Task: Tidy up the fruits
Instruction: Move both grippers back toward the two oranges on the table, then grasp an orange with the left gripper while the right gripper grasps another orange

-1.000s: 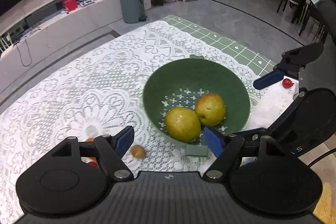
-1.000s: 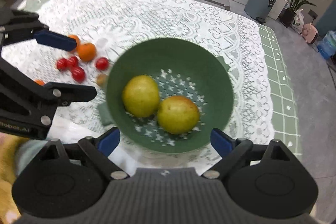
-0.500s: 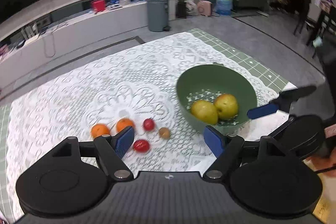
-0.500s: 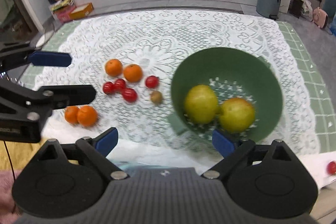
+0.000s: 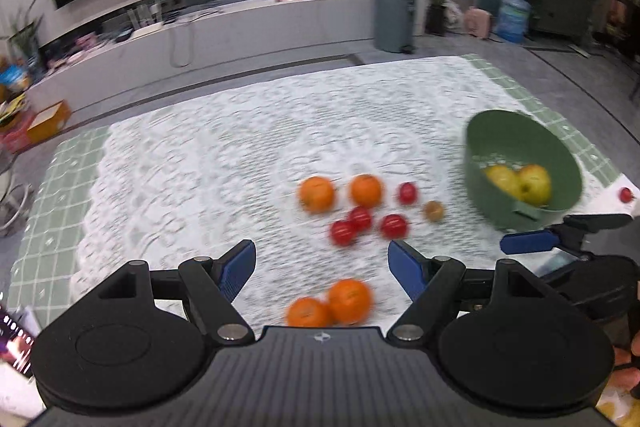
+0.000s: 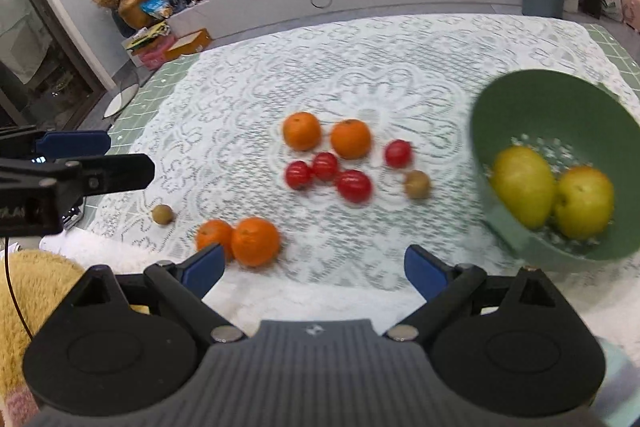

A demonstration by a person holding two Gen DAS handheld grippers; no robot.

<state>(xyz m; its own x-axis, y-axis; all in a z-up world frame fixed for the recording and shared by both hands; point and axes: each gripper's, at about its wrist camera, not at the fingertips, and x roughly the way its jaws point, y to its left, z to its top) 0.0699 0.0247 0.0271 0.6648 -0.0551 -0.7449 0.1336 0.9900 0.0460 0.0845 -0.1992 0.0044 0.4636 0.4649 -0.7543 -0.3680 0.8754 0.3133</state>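
A green colander bowl sits at the table's right with two yellow pears inside. On the lace cloth lie two oranges, several cherry tomatoes and a small brown fruit. Two more oranges lie nearest me. My left gripper is open above that near pair. Also open, my right gripper hovers near the table's front edge. Neither holds anything.
A second brown fruit lies at the cloth's near left. A stray tomato rests right of the bowl. A yellow fluffy cloth is at the near left. A grey bin and a long counter stand beyond the table.
Both grippers have pulled back from the bowl and swung left. The bowl has slid to the right of both views and the loose fruit now fills the middle. Both stay open.
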